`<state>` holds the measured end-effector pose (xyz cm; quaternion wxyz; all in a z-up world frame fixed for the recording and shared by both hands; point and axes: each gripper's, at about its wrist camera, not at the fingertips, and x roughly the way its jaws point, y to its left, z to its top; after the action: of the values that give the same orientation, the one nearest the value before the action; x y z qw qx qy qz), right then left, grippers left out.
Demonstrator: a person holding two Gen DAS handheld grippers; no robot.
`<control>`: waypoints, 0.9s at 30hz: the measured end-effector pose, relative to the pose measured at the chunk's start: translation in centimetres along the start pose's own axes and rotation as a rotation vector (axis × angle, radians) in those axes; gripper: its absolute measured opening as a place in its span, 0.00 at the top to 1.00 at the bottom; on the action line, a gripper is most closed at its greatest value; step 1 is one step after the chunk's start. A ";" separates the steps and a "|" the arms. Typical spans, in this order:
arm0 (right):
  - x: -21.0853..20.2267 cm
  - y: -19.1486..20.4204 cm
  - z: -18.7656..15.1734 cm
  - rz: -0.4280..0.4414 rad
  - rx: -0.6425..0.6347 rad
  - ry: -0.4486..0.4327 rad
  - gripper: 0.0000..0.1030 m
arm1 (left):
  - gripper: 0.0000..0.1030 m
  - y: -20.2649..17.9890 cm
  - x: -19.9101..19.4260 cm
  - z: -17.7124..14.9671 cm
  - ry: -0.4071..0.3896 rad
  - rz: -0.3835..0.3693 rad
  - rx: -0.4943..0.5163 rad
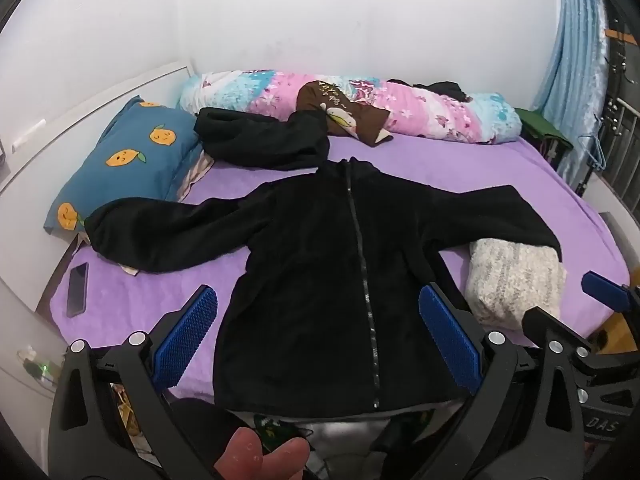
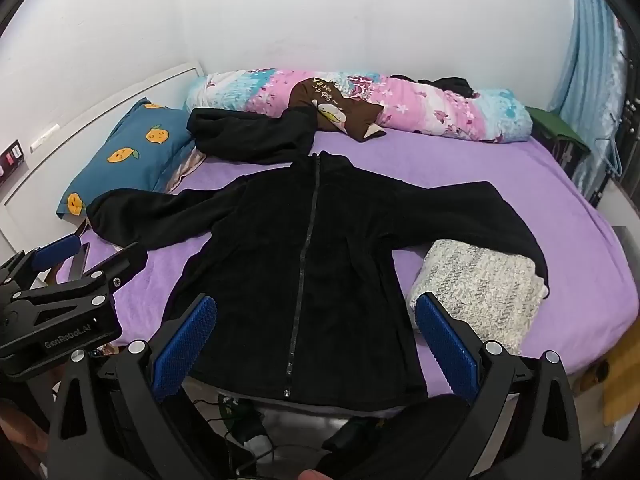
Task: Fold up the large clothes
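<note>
A black zip-up jacket (image 1: 320, 264) lies flat, front up, on the purple bed sheet (image 1: 460, 168), sleeves spread to both sides, hem at the near edge. It also shows in the right wrist view (image 2: 296, 256). My left gripper (image 1: 318, 300) is open and empty, held above the jacket's lower part. My right gripper (image 2: 316, 308) is open and empty, also above the hem area. The right sleeve end rests on a folded white knit (image 2: 476, 288). Each gripper shows at the other view's edge.
A second black garment (image 1: 260, 140) lies bunched behind the collar. A blue pillow with oranges (image 1: 132, 160) is at the left, a floral bolster (image 1: 400, 108) along the wall, a phone (image 1: 77, 289) on the sheet's left, a blue curtain (image 1: 576, 60) at the right.
</note>
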<state>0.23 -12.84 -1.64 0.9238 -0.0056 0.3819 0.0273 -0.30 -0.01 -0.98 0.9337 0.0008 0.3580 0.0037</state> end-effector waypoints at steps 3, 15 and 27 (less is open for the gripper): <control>0.0 0.0 0.0 -0.001 -0.003 -0.001 0.05 | 0.06 -0.1 -0.1 -0.1 -0.001 0.002 -0.002; -0.1 0.1 0.0 -0.005 -0.005 -0.005 0.05 | 0.06 -0.1 -0.1 -0.2 0.001 0.001 -0.002; -0.2 -0.1 0.0 -0.007 -0.005 -0.005 0.05 | 0.06 0.2 -0.2 -0.7 0.002 0.002 -0.011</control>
<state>0.10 -12.92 -1.52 0.9248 -0.0090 0.3795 0.0250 -0.98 0.15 -1.37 0.9333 -0.0041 0.3589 0.0064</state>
